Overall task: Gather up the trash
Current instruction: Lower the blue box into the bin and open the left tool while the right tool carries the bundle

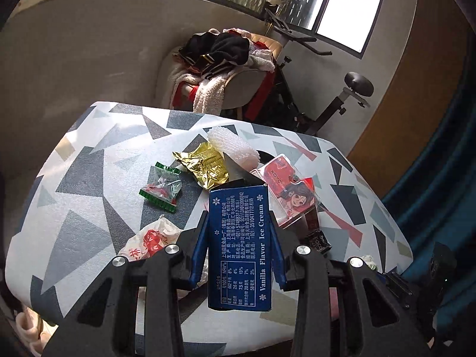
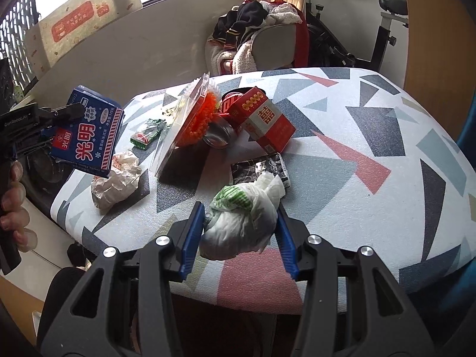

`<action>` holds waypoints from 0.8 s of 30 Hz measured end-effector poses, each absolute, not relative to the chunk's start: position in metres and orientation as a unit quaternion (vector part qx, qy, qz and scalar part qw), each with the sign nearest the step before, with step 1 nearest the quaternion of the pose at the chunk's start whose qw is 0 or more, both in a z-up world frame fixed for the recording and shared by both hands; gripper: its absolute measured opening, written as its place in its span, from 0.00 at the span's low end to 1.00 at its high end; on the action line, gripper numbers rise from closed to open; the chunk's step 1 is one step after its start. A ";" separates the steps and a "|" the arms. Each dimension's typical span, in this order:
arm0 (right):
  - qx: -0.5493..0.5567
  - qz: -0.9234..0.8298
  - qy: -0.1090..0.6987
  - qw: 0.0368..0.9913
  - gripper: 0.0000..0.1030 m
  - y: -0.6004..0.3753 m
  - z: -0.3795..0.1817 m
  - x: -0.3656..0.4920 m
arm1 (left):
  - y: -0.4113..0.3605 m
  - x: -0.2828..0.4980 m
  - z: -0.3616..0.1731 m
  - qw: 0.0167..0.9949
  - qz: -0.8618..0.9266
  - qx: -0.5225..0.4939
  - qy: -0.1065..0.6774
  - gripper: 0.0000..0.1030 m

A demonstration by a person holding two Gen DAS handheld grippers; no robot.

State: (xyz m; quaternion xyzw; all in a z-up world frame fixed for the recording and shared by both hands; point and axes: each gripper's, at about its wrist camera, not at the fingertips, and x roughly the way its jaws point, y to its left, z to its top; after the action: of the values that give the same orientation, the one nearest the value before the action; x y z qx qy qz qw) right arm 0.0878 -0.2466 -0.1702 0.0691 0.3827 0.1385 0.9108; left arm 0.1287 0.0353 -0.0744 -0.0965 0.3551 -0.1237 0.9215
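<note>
My left gripper (image 1: 239, 217) is shut on a blue ice cream carton (image 1: 239, 247) and holds it above the patterned table (image 1: 89, 160); the carton also shows at the left of the right wrist view (image 2: 86, 134). My right gripper (image 2: 241, 211) is shut on a crumpled white and green plastic bag (image 2: 241, 223) near the table's front edge. On the table lie a green candy wrapper (image 1: 162, 189), a gold wrapper (image 1: 205, 163), a crumpled white wrapper (image 2: 117, 180), a red box (image 2: 264, 119), a black wrapper (image 2: 258, 165) and a clear pack with orange beads (image 2: 190, 119).
A chair heaped with clothes (image 1: 220, 68) and an exercise bike (image 1: 327, 101) stand behind the table. A white foam net (image 1: 232, 145) and a red cartoon pack (image 1: 291, 190) lie at the table's far side. A glass jar (image 2: 218, 132) lies beside the red box.
</note>
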 end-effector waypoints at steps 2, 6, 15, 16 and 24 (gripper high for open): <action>0.060 0.140 0.379 0.913 0.47 -0.244 -0.167 0.079 | 0.034 0.107 -0.081 0.922 -0.136 -0.096 0.350 0.35; 0.047 0.146 0.373 0.915 0.46 -0.240 -0.162 0.062 | 0.037 0.068 -0.097 0.914 -0.159 -0.117 0.354 0.35; 0.034 0.144 0.350 0.925 0.47 -0.240 -0.169 0.031 | 0.031 0.000 -0.149 0.908 -0.198 -0.108 0.352 0.35; 0.035 0.143 0.347 0.926 0.47 -0.240 -0.172 0.028 | 0.030 -0.004 -0.157 0.907 -0.199 -0.104 0.357 0.35; 0.027 0.131 0.352 0.926 0.47 -0.243 -0.198 0.017 | 0.017 -0.011 -0.201 0.878 -0.227 -0.102 0.408 0.35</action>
State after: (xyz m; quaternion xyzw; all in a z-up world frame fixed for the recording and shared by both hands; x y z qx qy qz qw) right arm 0.0172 -0.2428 -0.1984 0.0270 0.3520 0.1314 0.9263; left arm -0.0109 0.0165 -0.2014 -0.1017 0.4084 -0.2268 0.8783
